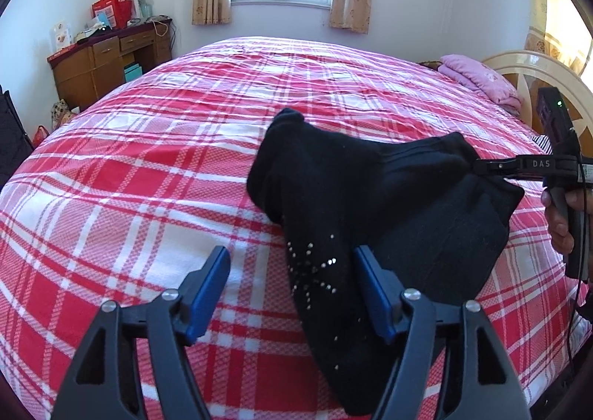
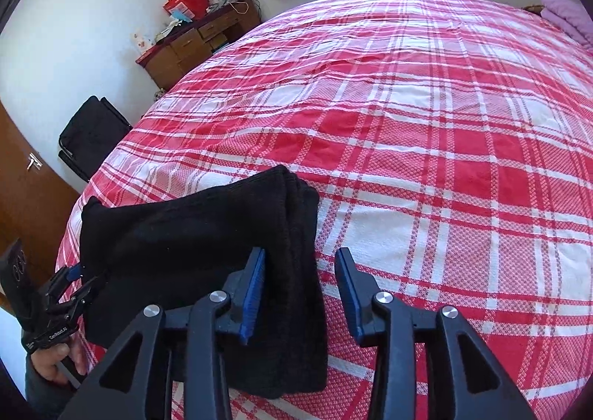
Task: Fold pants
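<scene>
Black knit pants lie bunched in a thick, already doubled bundle on the near edge of the bed, over its red and white checked cover. They look soft, limp and light, with a fuzzy surface that should grip well rather than slip; small shiny studs dot 1 panel. The left hand-held gripper is spread wide, with a strip of the cloth running between its 2 blue fingers but not pinched. The right hand-held gripper is also released, its left finger resting against the stacked folded edge. Since the fabric sags wherever it is unsupported, I judge the best hold is on 2 corners of that layered edge, pinching all layers together so none slides loose.
</scene>
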`<state>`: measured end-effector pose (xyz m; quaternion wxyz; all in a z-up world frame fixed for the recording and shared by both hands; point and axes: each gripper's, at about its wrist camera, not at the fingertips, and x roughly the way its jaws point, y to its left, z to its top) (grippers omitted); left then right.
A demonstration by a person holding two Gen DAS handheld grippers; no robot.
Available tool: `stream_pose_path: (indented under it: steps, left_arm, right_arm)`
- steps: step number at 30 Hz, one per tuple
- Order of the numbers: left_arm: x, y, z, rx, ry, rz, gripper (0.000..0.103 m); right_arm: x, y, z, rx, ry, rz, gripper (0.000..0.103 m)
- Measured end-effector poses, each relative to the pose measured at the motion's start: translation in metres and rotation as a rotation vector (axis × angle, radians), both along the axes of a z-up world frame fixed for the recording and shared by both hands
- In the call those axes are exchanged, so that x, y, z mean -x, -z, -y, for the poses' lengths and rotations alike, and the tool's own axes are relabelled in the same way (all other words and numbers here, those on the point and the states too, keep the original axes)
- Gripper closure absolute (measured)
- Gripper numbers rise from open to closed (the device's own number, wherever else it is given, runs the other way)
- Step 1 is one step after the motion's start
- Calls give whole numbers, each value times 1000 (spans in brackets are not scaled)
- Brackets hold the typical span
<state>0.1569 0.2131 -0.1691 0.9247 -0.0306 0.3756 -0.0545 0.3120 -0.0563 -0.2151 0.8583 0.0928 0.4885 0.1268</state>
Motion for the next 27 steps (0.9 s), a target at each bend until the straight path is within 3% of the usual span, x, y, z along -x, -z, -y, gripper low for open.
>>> stream_pose_path:
  steps: [9,16,19,27]
  left_arm:
    - [26,-22,4,-46,-29,20,31]
    - [45,-52,37,-30,29,94,31]
    - [54,-63,55,-17,60,120,25]
    - [79,-78,85,-48,114,157,25]
  right_arm:
    - [64,-52,12,133,9,150,57]
    - [134,-83,19,142,8,217,53]
    - [161,-98,26,140,25,255,49]
    - [204,-127,39,156,57,316,47]
